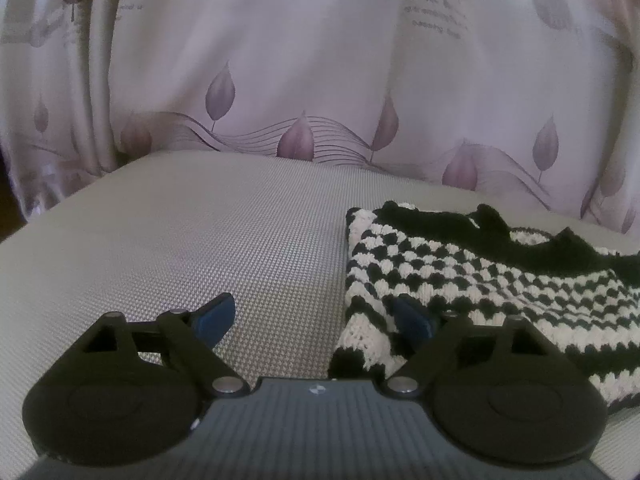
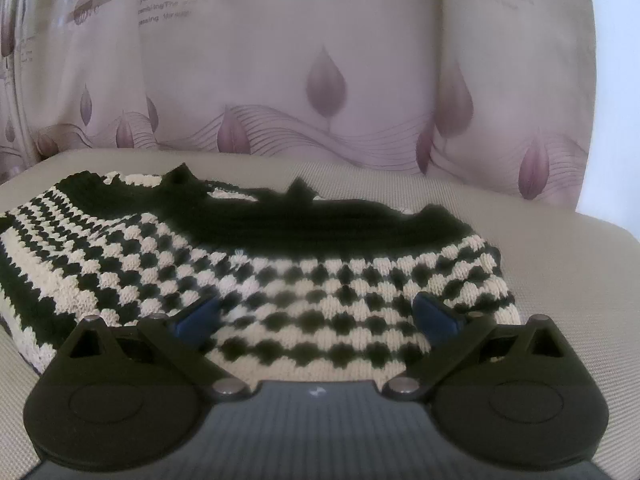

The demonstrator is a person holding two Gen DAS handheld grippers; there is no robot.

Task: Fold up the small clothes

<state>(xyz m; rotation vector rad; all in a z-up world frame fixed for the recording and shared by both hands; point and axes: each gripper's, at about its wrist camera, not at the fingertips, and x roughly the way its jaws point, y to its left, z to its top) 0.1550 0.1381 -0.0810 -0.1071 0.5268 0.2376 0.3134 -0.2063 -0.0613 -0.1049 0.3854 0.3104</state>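
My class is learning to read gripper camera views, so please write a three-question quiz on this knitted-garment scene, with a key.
1. True or false: the left gripper is clamped on the knitted garment.
2. Which surface does the garment lie on? A) grey woven cushion B) wooden floor C) metal tray
3. Fill in: the curtain behind is printed with purple ____.

Key:
1. False; its jaws stand open, as do the right gripper's.
2. A
3. Leaves
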